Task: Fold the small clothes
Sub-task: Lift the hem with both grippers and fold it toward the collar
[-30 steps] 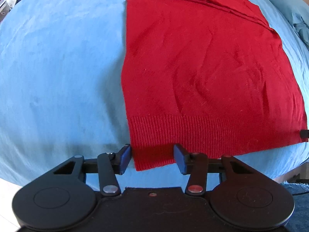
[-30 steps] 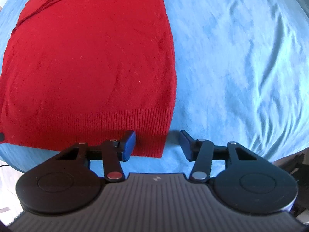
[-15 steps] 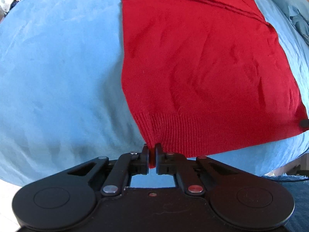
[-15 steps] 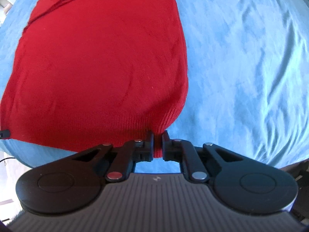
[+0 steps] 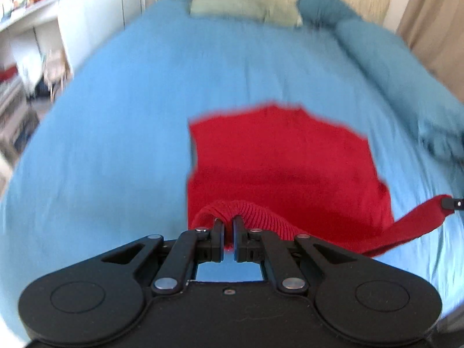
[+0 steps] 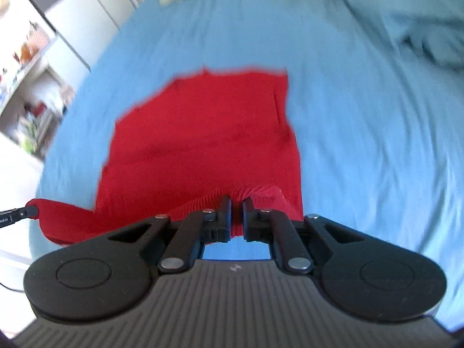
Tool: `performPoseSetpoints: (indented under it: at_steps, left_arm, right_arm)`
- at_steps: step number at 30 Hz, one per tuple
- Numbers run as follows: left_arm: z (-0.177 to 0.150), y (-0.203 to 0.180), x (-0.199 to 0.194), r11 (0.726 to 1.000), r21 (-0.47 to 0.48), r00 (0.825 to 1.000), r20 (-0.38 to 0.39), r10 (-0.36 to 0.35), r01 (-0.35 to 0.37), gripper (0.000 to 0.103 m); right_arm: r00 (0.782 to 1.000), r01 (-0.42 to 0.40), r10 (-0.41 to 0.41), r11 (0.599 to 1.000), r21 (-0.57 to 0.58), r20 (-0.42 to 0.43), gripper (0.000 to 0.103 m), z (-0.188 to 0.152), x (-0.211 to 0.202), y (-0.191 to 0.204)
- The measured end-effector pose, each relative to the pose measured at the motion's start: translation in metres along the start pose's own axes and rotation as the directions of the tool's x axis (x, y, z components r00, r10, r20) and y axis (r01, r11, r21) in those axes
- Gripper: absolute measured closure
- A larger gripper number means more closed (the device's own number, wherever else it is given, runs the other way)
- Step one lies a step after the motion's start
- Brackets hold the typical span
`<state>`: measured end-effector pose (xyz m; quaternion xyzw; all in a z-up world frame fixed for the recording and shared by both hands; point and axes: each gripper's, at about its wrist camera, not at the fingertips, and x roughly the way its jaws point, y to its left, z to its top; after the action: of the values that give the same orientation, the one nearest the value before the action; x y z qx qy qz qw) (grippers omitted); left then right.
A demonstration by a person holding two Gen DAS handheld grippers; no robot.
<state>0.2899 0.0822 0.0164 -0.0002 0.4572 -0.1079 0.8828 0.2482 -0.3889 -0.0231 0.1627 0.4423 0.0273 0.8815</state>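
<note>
Wide bare blue bed sheet [image 5: 130, 145] L, R & ahead of flat red knit sweater [image 5: 278, 156]; green pillows [image 5: 243, 8] only at far end.

You are looking along a bed [image 5: 145, 110] lying under a blue cover, with a pale green pillow [image 5: 243, 8] and teal pillows [image 5: 322, 3] sitting at its head. White shelving [image 6: 32, 66] is standing alongside, and a beige curtain [image 5: 435, 26] is hanging opposite.

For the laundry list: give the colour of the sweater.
Red sweater, with a ribbed hem; clearest in the right wrist view.
</note>
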Motion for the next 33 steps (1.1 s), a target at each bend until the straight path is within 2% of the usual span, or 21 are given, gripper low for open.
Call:
performPoseSetpoints:
  at_steps: [4,8,10,13,16,18,25,28,29,30,32,33]
  left_arm:
    - [0.058,0.0,0.048,1.0,-0.019,0.994,0.111,-0.001,0.003,0.098]
    - [0.103,-0.005,0.128,1.0,-0.014,0.984,0.176,0.021,-0.019,0.098]
    - [0.116,-0.008,0.172,0.998,-0.037,0.984,0.173,0.048,-0.042,0.098]
    - [0.125,-0.004,0.235,0.991,-0.109,0.988,0.123,0.093,-0.08,0.098]
    - [0.131,0.001,0.272,0.983,-0.149,0.989,0.09,0.118,-0.104,0.098]
    - [0.132,0.003,0.29,0.979,-0.165,0.988,0.076,0.133,-0.119,0.097]
    - [0.136,0.006,0.311,0.974,-0.171,0.986,0.056,0.16,-0.148,0.097]
    - [0.139,0.006,0.31,0.965,-0.216,0.986,0.037,0.161,-0.149,0.091]
    - [0.14,0.007,0.305,0.963,-0.229,0.987,0.048,0.154,-0.139,0.071]
    - [0.141,0.006,0.3,0.964,-0.229,0.986,0.062,0.156,-0.138,0.035]
    - [0.14,0.001,0.277,0.965,-0.213,0.976,0.116,0.182,-0.155,0.002]
    - [0.136,-0.003,0.264,0.966,-0.2,0.967,0.157,0.198,-0.166,0.0]
  right_arm:
    - [0.997,-0.008,0.007,1.0,0.019,0.071,0.081,0.064,0.044,-0.007]
    - [0.995,-0.004,-0.003,0.998,0.07,0.099,0.081,0.113,0.116,-0.025]
    - [0.995,0.004,-0.014,0.995,0.101,0.102,0.081,0.133,0.158,-0.034]
    - [0.996,0.037,-0.045,0.994,0.099,0.083,0.081,0.148,0.211,-0.044]
    - [0.996,0.05,-0.057,0.992,0.114,0.064,0.081,0.158,0.248,-0.053]
    - [0.996,0.053,-0.06,0.992,0.115,0.059,0.081,0.16,0.263,-0.057]
    - [0.997,0.059,-0.063,0.995,0.079,0.05,0.08,0.157,0.288,-0.06]
    - [0.996,0.054,-0.059,0.996,0.064,0.074,0.077,0.153,0.283,-0.057]
    - [0.995,0.05,-0.055,0.997,0.06,0.087,0.065,0.153,0.277,-0.056]
    - [0.993,0.049,-0.054,0.998,0.046,0.105,0.036,0.153,0.27,-0.054]
    - [0.982,0.067,-0.064,0.998,-0.008,0.175,0.004,0.15,0.252,-0.044]
    - [0.977,0.06,-0.048,0.997,-0.053,0.208,0.0,0.147,0.241,-0.036]
